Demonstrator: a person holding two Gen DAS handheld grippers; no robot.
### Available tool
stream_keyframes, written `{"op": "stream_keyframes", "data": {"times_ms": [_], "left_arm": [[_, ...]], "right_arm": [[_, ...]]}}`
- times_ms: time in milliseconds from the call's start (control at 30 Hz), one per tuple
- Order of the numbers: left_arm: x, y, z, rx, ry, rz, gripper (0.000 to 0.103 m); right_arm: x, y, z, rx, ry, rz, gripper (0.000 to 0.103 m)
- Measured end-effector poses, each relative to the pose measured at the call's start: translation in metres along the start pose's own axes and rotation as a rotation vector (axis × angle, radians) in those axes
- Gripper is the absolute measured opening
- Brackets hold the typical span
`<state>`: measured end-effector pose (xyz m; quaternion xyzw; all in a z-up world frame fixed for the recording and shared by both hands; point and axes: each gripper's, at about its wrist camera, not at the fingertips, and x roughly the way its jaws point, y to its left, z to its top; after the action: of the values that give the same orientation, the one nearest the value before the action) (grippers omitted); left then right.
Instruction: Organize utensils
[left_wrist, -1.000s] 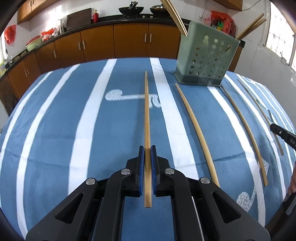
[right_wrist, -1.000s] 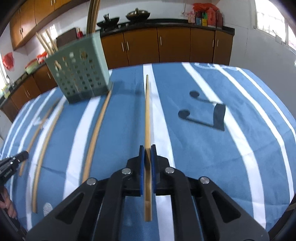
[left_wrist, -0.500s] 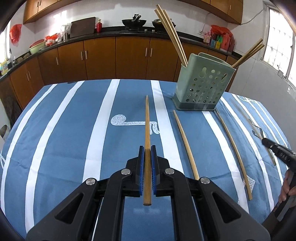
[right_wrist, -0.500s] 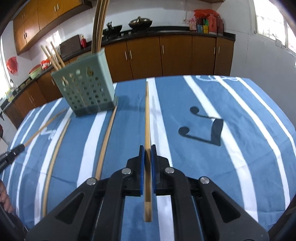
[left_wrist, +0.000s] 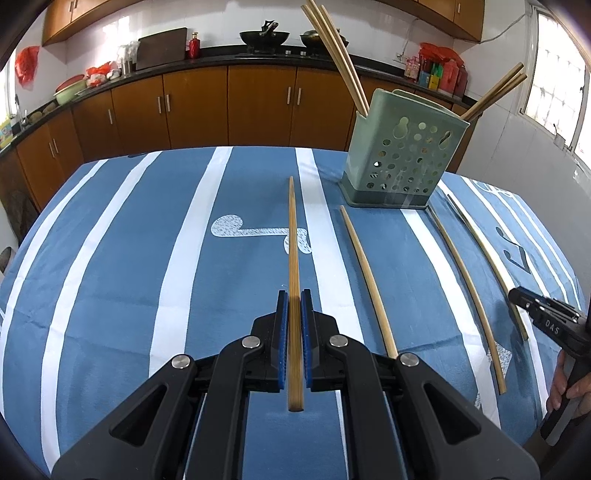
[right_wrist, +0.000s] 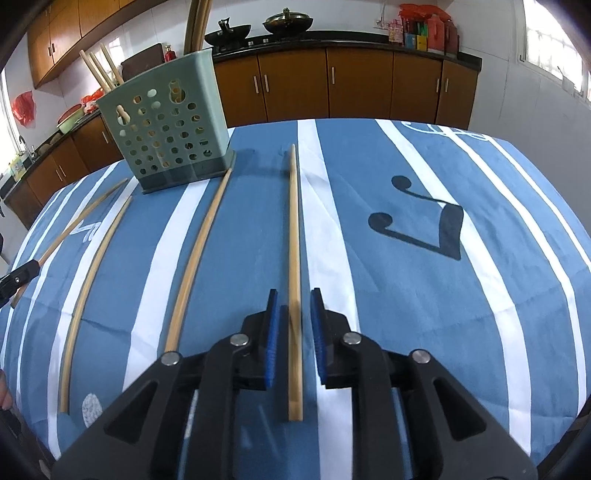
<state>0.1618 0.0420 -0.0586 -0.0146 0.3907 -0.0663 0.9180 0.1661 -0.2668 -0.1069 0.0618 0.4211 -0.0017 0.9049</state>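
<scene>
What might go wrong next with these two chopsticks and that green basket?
1. The right gripper has its jaws open, with gaps either side of its chopstick, so the stick could roll away or be missed on closing.
2. The left gripper pinches its chopstick near the butt end; the long free tip may swing and knock the green holder or the leaning chopsticks inside.

Left black two-finger gripper with blue pads (left_wrist: 294, 314) is clamped tight, jaws pressed onto a thin wooden stick (left_wrist: 293, 266). Right black two-finger gripper with blue pads (right_wrist: 294, 325) sits with jaws parted, pads clear on both sides.
</scene>
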Motion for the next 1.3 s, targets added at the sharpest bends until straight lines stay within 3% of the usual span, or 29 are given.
{"op": "stream_keyframes", "data": {"times_ms": [100, 333, 700, 933, 1300], "left_arm": [[0.000, -0.001, 0.000, -0.003, -0.002, 0.000, 0.007], [-0.012, 0.000, 0.005, -0.007, -0.041, -0.002, 0.007], [-0.038, 0.003, 0.022, -0.033, -0.139, -0.013, 0.007], [-0.065, 0.008, 0.040, -0.057, -0.248, -0.023, 0.007], [-0.091, 0.006, 0.071, -0.032, -0.346, -0.011, 0.007]], "right_arm": [[0.000, 0.005, -0.006, -0.050, -0.008, -0.035, 0.008], [-0.021, -0.003, 0.007, 0.005, -0.074, -0.001, 0.008], [-0.077, -0.012, 0.036, 0.055, -0.286, 0.028, 0.008], [-0.110, -0.013, 0.053, 0.064, -0.417, 0.048, 0.008], [-0.140, -0.006, 0.077, 0.026, -0.501, 0.075, 0.008]]}}
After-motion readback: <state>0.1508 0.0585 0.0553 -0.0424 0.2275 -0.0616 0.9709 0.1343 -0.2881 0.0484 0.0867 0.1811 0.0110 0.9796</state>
